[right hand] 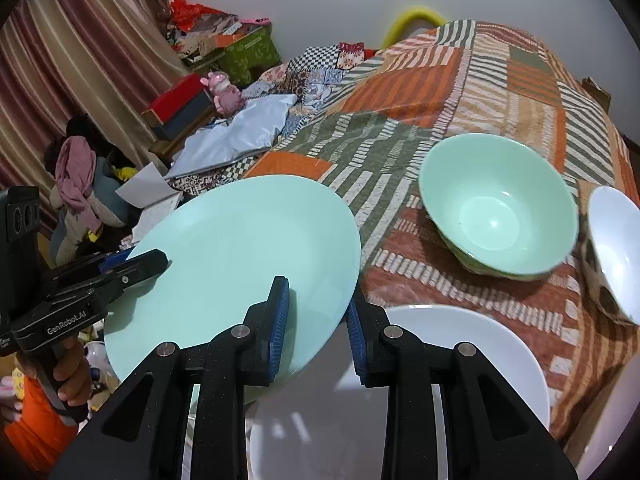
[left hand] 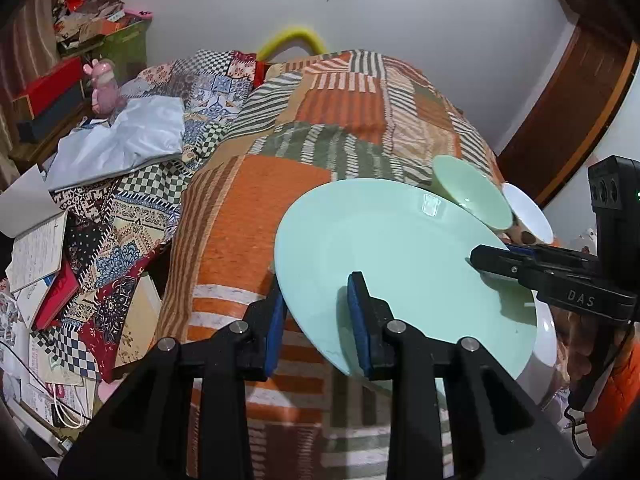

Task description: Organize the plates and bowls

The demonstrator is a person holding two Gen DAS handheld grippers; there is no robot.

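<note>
A mint green plate [left hand: 400,256] [right hand: 240,260] is held tilted in the air between both grippers. My left gripper [left hand: 318,320] straddles its near-left rim, one blue pad on each face. My right gripper [right hand: 318,328] straddles the opposite rim the same way and shows in the left wrist view [left hand: 492,260]. A white plate [right hand: 460,364] lies on the bed right below. A mint green bowl [right hand: 500,208] stands upright behind it. A white bowl [right hand: 616,248] with a dark pattern outside sits at the far right.
The dishes rest on a patchwork bedspread [right hand: 440,92] in orange, green and cream. Left of the bed lie books, papers and a grey bag [left hand: 120,140]. A pink toy [left hand: 102,88], boxes and a curtain [right hand: 80,60] stand behind. A wooden door frame [left hand: 568,120] is on the right.
</note>
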